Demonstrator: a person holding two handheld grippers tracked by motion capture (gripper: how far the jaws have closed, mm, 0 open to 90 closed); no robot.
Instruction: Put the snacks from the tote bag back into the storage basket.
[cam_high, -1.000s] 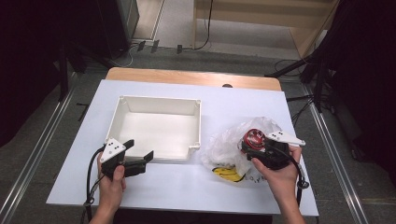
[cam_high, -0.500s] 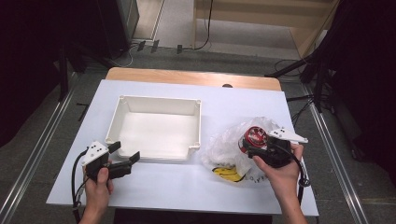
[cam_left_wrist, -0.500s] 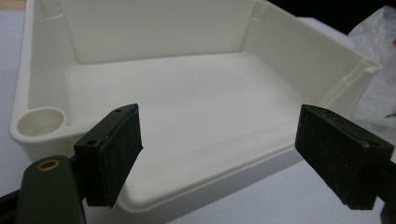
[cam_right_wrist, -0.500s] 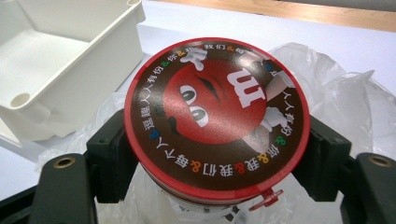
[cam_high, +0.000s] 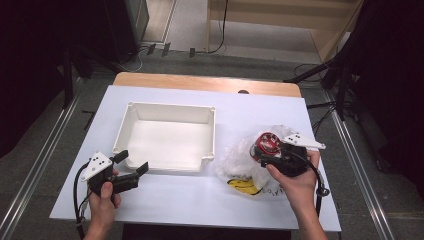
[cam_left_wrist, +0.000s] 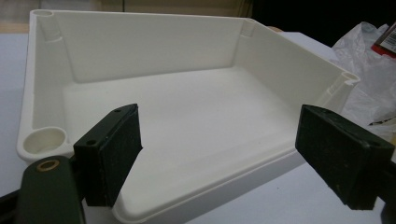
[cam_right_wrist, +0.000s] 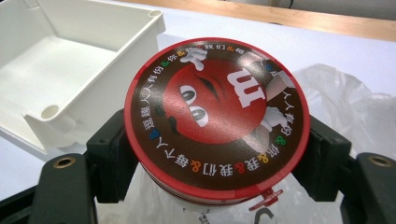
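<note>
A round red candy tin (cam_high: 269, 141) with a brown rim of coloured print sits between the jaws of my right gripper (cam_high: 264, 151), which is shut on its sides. In the right gripper view the tin's lid (cam_right_wrist: 215, 116) faces the camera and the right gripper (cam_right_wrist: 217, 161) clamps it from both sides, above a crumpled clear plastic bag (cam_right_wrist: 355, 107). A white rectangular tray (cam_high: 170, 112) stands at the table's middle. My left gripper (cam_high: 134, 161) is open beside the tray's front left corner, jaws wide apart and bare (cam_left_wrist: 233, 154), facing into the tray (cam_left_wrist: 140, 46).
The plastic bag (cam_high: 240, 162) lies right of the tray, with a yellow print (cam_high: 245, 184) at its front. The white table (cam_high: 200, 200) has bare room along its front edge. A wooden strip (cam_high: 200, 82) runs along the far side.
My left gripper has slid left along the tray's front edge toward its left corner, still open. The right gripper and the tin have stayed where they were.
</note>
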